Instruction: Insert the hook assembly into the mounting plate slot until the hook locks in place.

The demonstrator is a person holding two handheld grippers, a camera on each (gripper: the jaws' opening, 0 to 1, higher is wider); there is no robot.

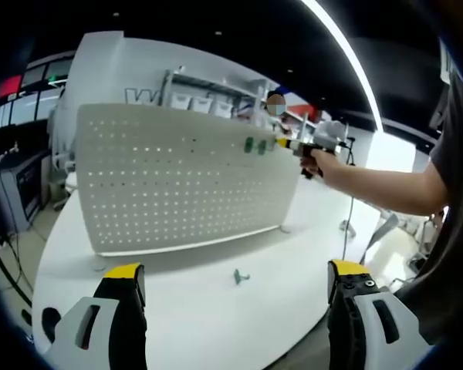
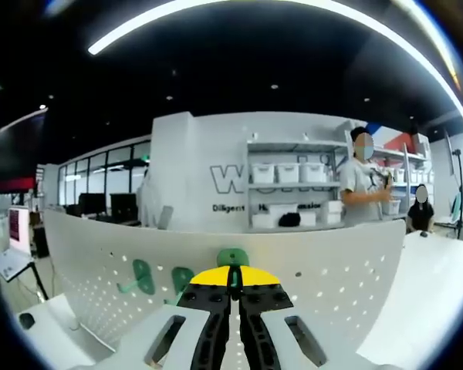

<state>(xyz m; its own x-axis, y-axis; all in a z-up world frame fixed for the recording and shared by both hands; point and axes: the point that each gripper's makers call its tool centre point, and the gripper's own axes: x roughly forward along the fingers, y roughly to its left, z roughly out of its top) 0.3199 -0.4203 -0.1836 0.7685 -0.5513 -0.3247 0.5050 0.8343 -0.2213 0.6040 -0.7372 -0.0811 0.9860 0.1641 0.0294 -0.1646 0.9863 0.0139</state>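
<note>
A green hook [image 2: 232,257] sits at the top edge of the white pegboard [image 2: 332,277], just above centre in the right gripper view, right at the tips of the right gripper [image 2: 233,279]. That gripper's yellow-tipped jaws are pressed together with only a thin slit between them; the hook's lower end runs into that slit, so it looks pinched there, though the grip itself is hidden. Two more green hooks [image 2: 143,277] hang on the board to the left of the jaws, one beside the other.

In the left gripper view the pegboard [image 1: 170,177] stands upright on a white table [image 1: 216,308], filling the middle of the frame. The two green hooks [image 1: 255,145] show near its upper right corner. Just right of them the right gripper [image 1: 287,143] reaches the board's edge, held in the person's hand [image 1: 318,159], the forearm running off to the right edge. A small green hook [image 1: 241,276] lies loose on the table, below the board at lower centre.

The left gripper [image 1: 235,281] rises from the bottom of its view with jaws spread wide and nothing between them, well apart from the board.

Shelves with white bins [image 2: 287,173] stand behind the board, and a person [image 2: 363,185] stands at upper right.
</note>
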